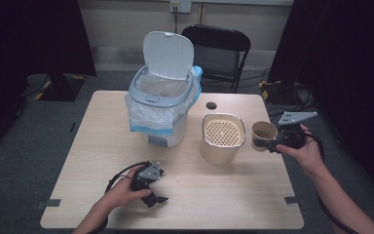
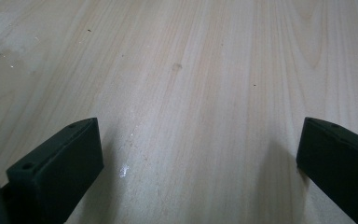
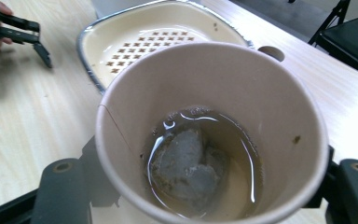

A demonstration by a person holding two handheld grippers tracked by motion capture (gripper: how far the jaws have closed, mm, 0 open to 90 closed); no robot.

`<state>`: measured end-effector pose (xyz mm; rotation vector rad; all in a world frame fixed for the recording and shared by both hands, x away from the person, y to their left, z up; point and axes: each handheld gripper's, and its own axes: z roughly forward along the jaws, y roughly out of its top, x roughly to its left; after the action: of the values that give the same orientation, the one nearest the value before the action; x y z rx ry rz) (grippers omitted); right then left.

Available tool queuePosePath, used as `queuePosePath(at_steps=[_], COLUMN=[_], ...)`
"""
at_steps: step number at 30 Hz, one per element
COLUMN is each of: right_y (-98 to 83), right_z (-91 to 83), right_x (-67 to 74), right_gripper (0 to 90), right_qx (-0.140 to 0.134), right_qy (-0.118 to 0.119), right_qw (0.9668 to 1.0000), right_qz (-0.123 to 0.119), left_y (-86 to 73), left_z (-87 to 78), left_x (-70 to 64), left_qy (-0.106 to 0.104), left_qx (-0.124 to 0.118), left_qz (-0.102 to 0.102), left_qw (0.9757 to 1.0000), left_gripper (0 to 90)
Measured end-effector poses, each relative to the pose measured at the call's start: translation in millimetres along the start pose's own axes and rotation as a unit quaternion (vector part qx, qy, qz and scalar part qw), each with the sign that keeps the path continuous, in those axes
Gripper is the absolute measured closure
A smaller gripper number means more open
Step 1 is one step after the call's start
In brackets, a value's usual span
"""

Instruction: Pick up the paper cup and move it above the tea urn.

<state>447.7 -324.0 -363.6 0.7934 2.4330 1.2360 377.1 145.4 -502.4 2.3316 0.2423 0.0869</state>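
My right gripper (image 1: 269, 144) is shut on a brown paper cup (image 1: 263, 134), held tilted just above the table's right edge, beside a cream container with a perforated strainer top (image 1: 223, 131). In the right gripper view the cup (image 3: 214, 84) sits between both jaws of my right gripper (image 3: 209, 198); it holds brownish liquid and soggy tea bags (image 3: 189, 163), with the strainer (image 3: 144, 35) right behind it. My left gripper (image 1: 157, 199) rests low at the front left of the table (image 1: 233, 195). Its jaws stand wide apart over bare wood, so my left gripper (image 2: 200, 163) is open with nothing in it.
A white bin (image 1: 163, 97) with its lid up and a plastic liner stands at the back middle of the table. A small dark round cap (image 1: 211, 105) lies behind the strainer. A black folding chair (image 1: 219, 46) stands beyond the table.
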Motion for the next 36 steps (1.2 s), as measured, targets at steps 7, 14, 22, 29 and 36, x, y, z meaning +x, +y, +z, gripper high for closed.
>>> queuePosePath(at_steps=[7, 14, 22, 29, 36], right_y=[4.4, 9.6, 17.5, 25.2, 29.8], right_z=[4.9, 9.7, 17.7, 27.4, 36.2], right_x=[-14.2, -29.5, -46.9, -57.3, -65.1], right_gripper=[28.3, 28.3, 28.3, 28.2, 28.2], right_qx=[-0.009, -0.013, -0.016, -0.02, -0.022], right_qy=[-0.014, -0.029, -0.044, -0.055, -0.06], right_qw=[0.9998, 0.9994, 0.9987, 0.9982, 0.9978], right_qz=[0.01, 0.016, 0.021, 0.016, 0.02], left_y=[0.0, 0.0, 0.0, 0.0, 0.0], left_z=[0.0, 0.0, 0.0, 0.0, 0.0], left_x=[0.0, 0.0, 0.0, 0.0, 0.0], left_qy=[0.0, 0.0, 0.0, 0.0, 0.0], left_qx=[0.0, 0.0, 0.0, 0.0, 0.0], left_qz=[0.0, 0.0, 0.0, 0.0, 0.0], left_qw=[1.0, 1.0, 1.0, 1.0, 1.0], left_gripper=[0.0, 0.0, 0.0, 0.0, 0.0])
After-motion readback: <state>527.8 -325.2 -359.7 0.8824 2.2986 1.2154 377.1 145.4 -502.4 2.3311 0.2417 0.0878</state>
